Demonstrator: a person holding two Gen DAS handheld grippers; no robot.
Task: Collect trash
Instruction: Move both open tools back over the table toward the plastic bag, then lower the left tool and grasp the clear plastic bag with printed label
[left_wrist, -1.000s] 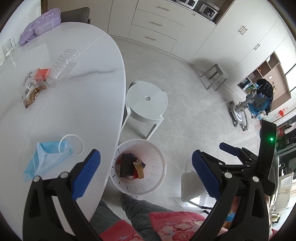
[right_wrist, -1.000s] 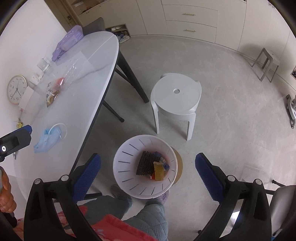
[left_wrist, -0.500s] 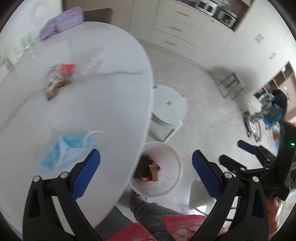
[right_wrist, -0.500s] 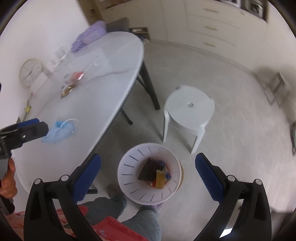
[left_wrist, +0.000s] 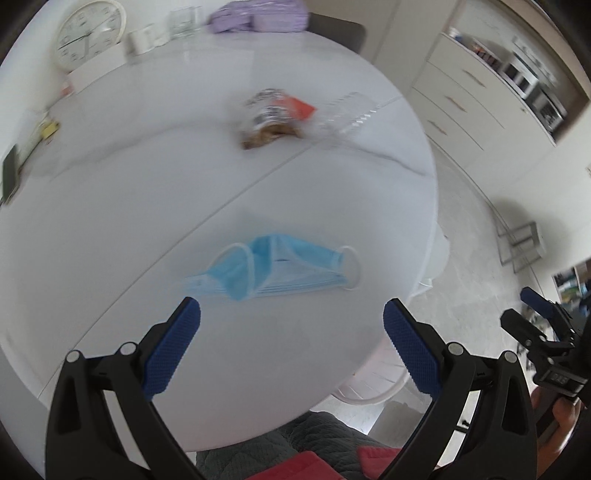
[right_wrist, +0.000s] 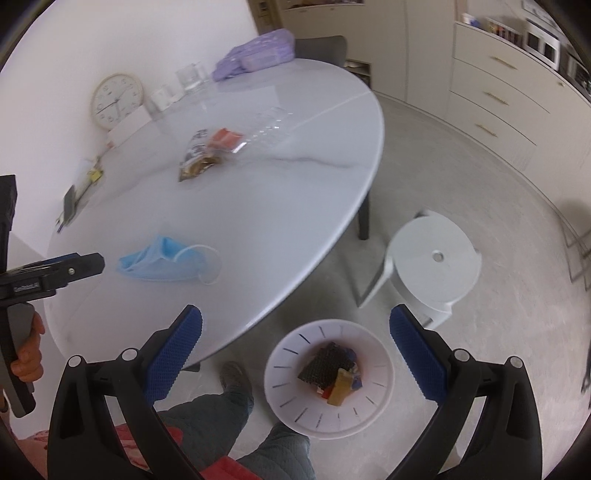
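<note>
The left gripper (left_wrist: 291, 321) hangs with fingers spread and empty just short of the blue face mask (left_wrist: 273, 271), likely lined up to pinch it. The mask lies crumpled, ear loops splayed, near the bench (left_wrist: 147, 192) edge. The right gripper (right_wrist: 295, 328), also released, waits above the partly filled white trash bin (right_wrist: 280, 391).

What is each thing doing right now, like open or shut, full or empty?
Left gripper: open, holding nothing.
Right gripper: open, holding nothing.
Blue face mask: crumpled, lying on the table.
Snack wrapper: lying flat on the table.
Clear plastic tray: empty, beside the wrapper.
White trash bin: on the floor, some trash inside.
White stool: upright, nothing on it.
</note>
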